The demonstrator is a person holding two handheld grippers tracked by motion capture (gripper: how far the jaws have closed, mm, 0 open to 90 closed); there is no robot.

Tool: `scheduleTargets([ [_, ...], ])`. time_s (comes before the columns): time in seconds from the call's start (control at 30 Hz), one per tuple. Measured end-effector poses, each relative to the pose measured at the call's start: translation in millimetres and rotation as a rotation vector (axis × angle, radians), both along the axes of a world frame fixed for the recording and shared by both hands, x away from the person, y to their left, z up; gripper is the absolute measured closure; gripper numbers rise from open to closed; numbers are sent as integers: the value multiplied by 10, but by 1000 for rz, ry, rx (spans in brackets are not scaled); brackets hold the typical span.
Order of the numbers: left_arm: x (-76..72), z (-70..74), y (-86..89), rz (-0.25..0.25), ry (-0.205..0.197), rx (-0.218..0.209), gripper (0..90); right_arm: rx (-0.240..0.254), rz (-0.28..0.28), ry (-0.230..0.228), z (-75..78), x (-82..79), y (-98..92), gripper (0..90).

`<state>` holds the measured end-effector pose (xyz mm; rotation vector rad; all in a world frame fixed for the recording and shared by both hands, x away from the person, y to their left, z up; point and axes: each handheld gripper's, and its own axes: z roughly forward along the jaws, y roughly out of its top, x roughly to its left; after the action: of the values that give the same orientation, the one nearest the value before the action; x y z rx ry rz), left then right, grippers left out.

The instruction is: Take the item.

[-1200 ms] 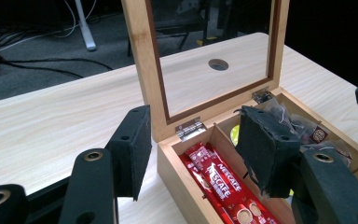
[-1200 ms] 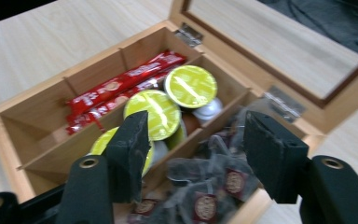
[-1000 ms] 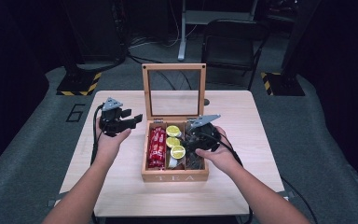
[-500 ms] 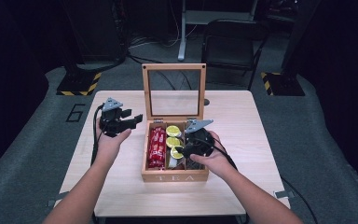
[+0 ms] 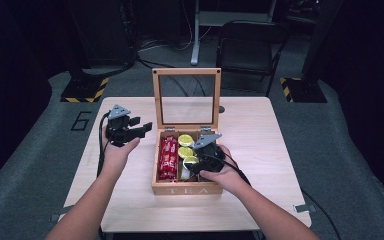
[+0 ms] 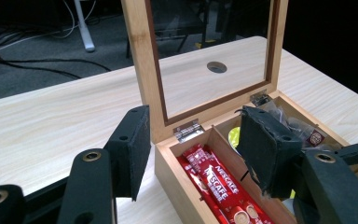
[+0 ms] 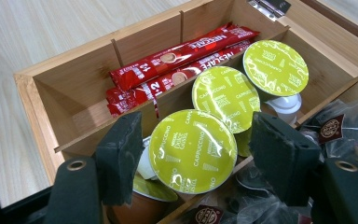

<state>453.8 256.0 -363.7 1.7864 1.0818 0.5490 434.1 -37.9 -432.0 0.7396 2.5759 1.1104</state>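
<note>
A wooden tea box (image 5: 186, 190) stands mid-table with its glass lid (image 5: 186, 72) upright. Red Nescafe sachets (image 5: 168, 158) fill its left compartment, green-lidded cappuccino capsules (image 5: 185, 140) the middle one, dark tea bags (image 7: 340, 126) the right one. My right gripper (image 5: 194, 165) hangs low over the box, open. Its jaws stand either side of the nearest capsule (image 7: 193, 149) without touching it in the right gripper view, and the gripper (image 7: 200, 158) holds nothing. My left gripper (image 5: 142, 127) is held just left of the box, open and empty (image 6: 198, 149), pointing at the sachets (image 6: 216, 184).
The pale wooden table (image 5: 260, 130) has a round cable hole (image 5: 222, 109) behind the lid. A dark chair (image 5: 247, 45) and yellow-black striped stand bases (image 5: 85, 89) stand on the grey floor beyond the far edge.
My right gripper has moved left and down from the box's right side to over the capsules. The left gripper has stayed put.
</note>
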Motion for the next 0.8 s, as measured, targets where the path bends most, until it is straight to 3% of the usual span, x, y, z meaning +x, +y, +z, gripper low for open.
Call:
scheduleTargets([
  [0.8,3,6,5,4,-1,-16,438,-64,21,6,-96,-14,125,334],
])
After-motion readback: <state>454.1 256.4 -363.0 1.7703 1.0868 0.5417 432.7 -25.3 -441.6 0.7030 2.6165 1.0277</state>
